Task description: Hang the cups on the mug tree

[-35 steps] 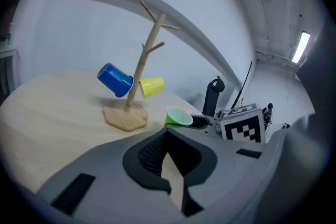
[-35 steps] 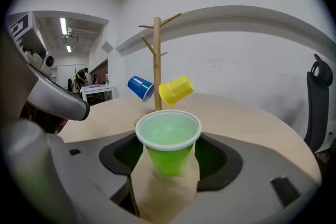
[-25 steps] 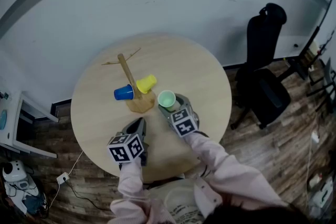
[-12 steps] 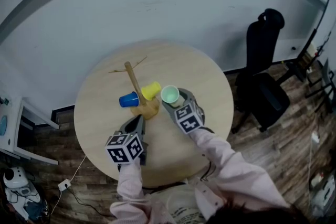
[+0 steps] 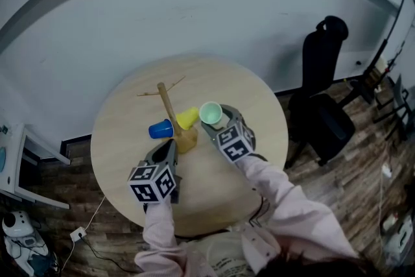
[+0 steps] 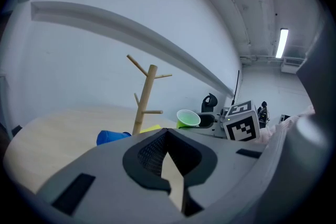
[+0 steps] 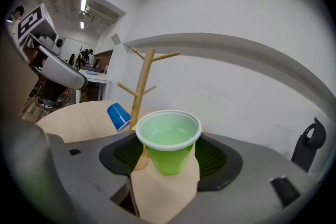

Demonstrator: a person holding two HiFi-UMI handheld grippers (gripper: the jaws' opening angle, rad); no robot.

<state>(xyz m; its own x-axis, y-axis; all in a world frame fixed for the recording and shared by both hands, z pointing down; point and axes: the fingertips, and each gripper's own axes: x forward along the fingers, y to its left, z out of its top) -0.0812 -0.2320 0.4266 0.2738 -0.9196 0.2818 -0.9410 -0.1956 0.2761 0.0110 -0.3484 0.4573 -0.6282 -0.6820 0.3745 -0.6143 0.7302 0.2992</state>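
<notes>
Green cup [image 7: 168, 149] upright, pinched inside right claw [image 7: 168, 156], mug tree [image 7: 142, 86] just beyond

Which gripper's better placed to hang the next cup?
Right. The right gripper grips the green cup upright near the mug tree; the left gripper is shut, empty, nearer the person.

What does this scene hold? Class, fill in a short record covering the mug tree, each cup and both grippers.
Mug tree: upright on the round table, visible pegs bare
Green cup: upright, gripped by the right gripper
Blue cup: tilted, low beside the tree's base
Yellow cup: low on the pole's other side
Left gripper: jaws together, empty
</notes>
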